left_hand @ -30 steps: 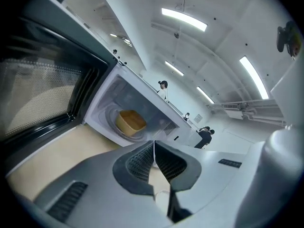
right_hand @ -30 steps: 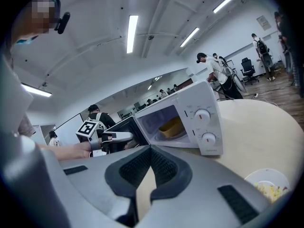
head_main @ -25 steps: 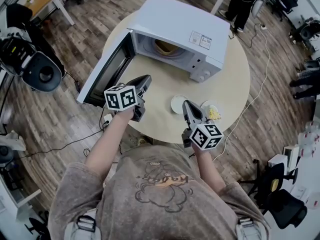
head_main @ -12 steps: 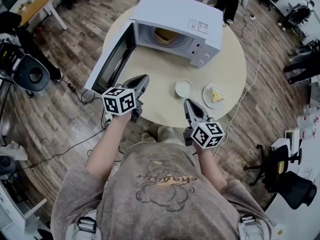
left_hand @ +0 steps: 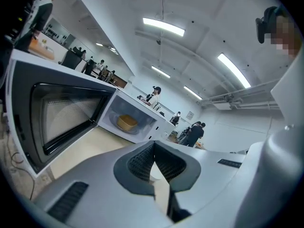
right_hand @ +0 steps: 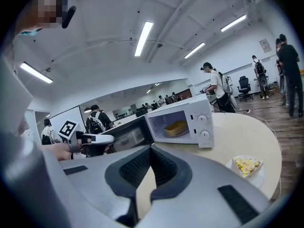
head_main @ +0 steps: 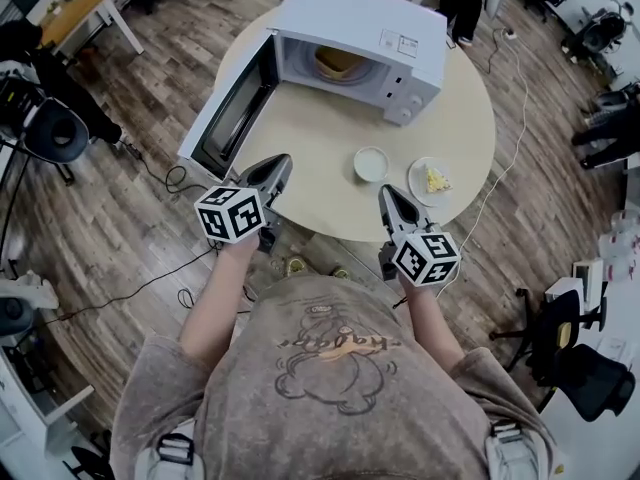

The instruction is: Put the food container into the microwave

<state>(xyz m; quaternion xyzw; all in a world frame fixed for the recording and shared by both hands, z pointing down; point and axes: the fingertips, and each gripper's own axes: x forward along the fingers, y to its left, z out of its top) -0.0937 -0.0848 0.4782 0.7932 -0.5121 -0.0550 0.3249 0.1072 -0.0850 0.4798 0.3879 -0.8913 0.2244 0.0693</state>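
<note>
**A:** Item one, the container. Location?

**B:** Container (head_main: 338, 61): tan, shallow, sitting inside the microwave (head_main: 372, 18), roughly at the middle of the cavity. Both claw views show it there too. Nothing is touching it.

**A:** Microwave?

**B:** On the far side of the round counter (head_main: 300, 158). Door (head_main: 232, 116): swung wide open to the left, glass facing out.

**A:** Left claw?

**B:** Left claw (head_main: 277, 161): jaws together with nothing between them. It is held over the near edge of the counter, pointing toward the door and well apart from it.

**A:** Right claw?

**B:** Right claw (head_main: 388, 191): jaws together, also empty. It is at the near counter edge, near the two dishes but touching neither.

**A:** Other stock on the counter?

**B:** Bowl (head_main: 370, 163): small, white, apparently empty. Plate (head_main: 432, 181): white, carrying a yellow heap of food. The two stand beside each other in front of the microwave, not touching.

**A:** Task status?

**B:** The placing step looks complete, since the container is in and has been let go. The one outstanding item is the open door. The task does not ask for it to be shut, but shutting it would be the natural finish. The left claw is the nearer of the two for that push.
</note>
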